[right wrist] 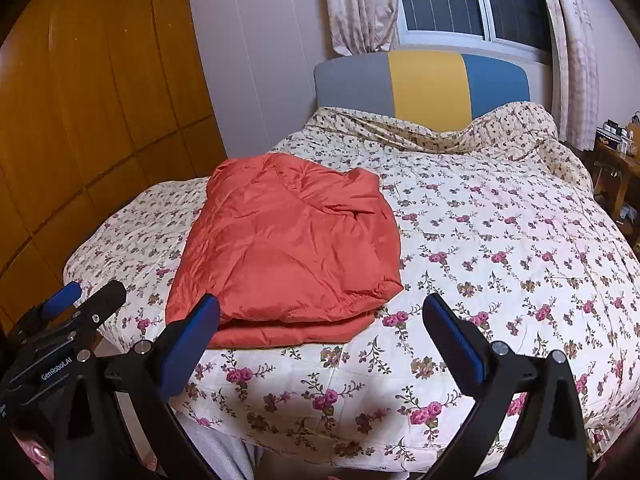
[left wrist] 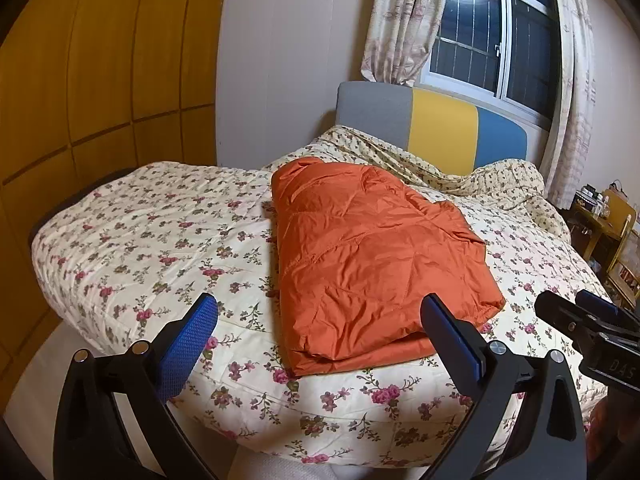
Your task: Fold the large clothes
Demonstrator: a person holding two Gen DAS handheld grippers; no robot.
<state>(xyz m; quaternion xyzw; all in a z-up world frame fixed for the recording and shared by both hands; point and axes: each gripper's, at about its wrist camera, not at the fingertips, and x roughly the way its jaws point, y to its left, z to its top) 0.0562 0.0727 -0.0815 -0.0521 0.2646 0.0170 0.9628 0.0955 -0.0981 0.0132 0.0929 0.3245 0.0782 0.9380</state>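
Nearest the cameras, the left gripper (left wrist: pixel 320 336) and right gripper (right wrist: pixel 320 332) hang side by side off the foot of the bed, fingers spread wide and holding nothing, probably drawn back so the garment lies undisturbed. Just beyond, the orange padded jacket (left wrist: pixel 372 264) rests folded into a compact, layered rectangle near the foot edge of the floral quilt (right wrist: pixel 500 248), within easy reach. Farther off, bedding bunches against the grey, yellow and blue headboard (right wrist: pixel 424 84), below the curtained window (left wrist: pixel 496 36)
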